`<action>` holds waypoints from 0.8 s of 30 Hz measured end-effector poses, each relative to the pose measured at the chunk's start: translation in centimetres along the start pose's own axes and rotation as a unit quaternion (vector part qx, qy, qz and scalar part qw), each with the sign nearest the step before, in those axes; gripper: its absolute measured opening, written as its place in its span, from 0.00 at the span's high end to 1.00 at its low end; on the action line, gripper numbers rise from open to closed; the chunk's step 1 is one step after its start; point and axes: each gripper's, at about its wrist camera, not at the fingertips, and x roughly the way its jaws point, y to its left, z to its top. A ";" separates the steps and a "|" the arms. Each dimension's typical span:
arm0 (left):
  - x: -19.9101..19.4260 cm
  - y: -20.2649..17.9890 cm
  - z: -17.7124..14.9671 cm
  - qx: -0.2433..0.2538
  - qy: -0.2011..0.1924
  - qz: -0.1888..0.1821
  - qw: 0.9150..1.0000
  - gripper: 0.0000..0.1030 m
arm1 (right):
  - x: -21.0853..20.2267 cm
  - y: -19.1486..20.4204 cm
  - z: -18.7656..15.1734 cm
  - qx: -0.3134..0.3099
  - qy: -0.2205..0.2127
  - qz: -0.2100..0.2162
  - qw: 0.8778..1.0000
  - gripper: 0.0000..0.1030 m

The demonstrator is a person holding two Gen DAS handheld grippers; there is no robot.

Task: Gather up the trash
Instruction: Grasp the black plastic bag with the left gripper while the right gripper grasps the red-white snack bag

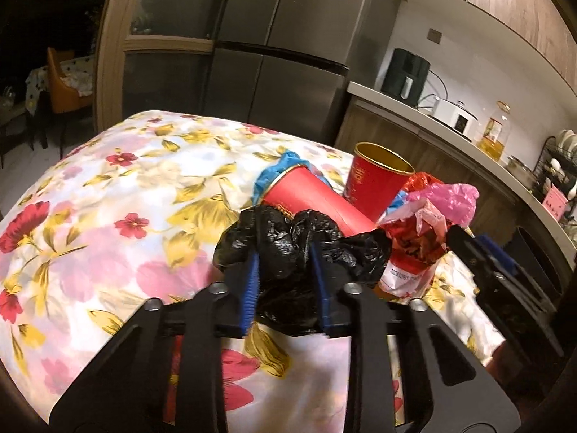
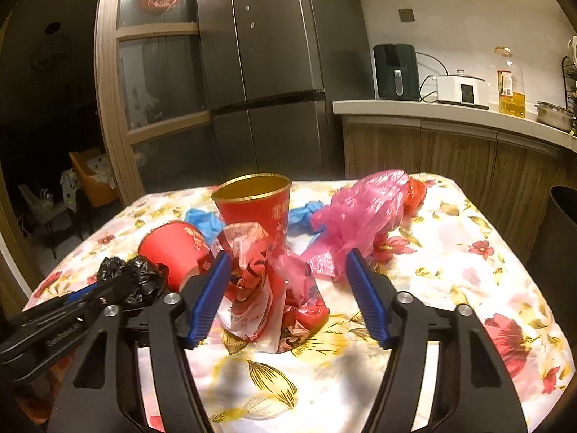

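Note:
On the flowered tablecloth [image 2: 450,288] lies a heap of trash. My left gripper [image 1: 285,252] is shut on a crumpled black plastic bag [image 1: 288,231], its blue pads pressing in from both sides. Behind the bag a red paper cup [image 1: 310,198] lies on its side, and another red cup [image 2: 256,202] stands upright. My right gripper [image 2: 288,256] is open around a red-and-white wrapper [image 2: 252,281]; the left pad is close to it and the right pad stands clear. A pink plastic bag [image 2: 360,213] lies beyond, with blue plastic [image 2: 202,220] behind the cups.
A dark bin [image 2: 562,238] stands off the table's right edge. Behind the table are a grey fridge [image 2: 274,72] and a counter [image 2: 432,112] with appliances and an oil bottle. A dark doorway opens to the left.

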 end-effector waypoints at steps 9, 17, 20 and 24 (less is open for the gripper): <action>-0.6 -0.3 -0.1 0.003 -0.010 -0.010 1.000 0.94 | 1.3 0.3 -0.5 -0.003 0.023 0.020 1.000 0.76; -2.0 -0.8 -0.1 0.011 -0.026 -0.006 1.000 0.95 | -0.1 -0.1 -0.2 0.002 0.014 0.032 0.999 0.87; -2.7 -1.0 -0.1 0.013 -0.031 -0.008 0.999 0.95 | -1.1 -0.7 0.1 0.012 0.006 0.036 0.999 0.88; -3.8 -1.5 0.1 0.012 -0.040 -0.014 0.999 0.96 | -2.9 -1.3 0.3 0.015 -0.008 0.037 0.999 0.88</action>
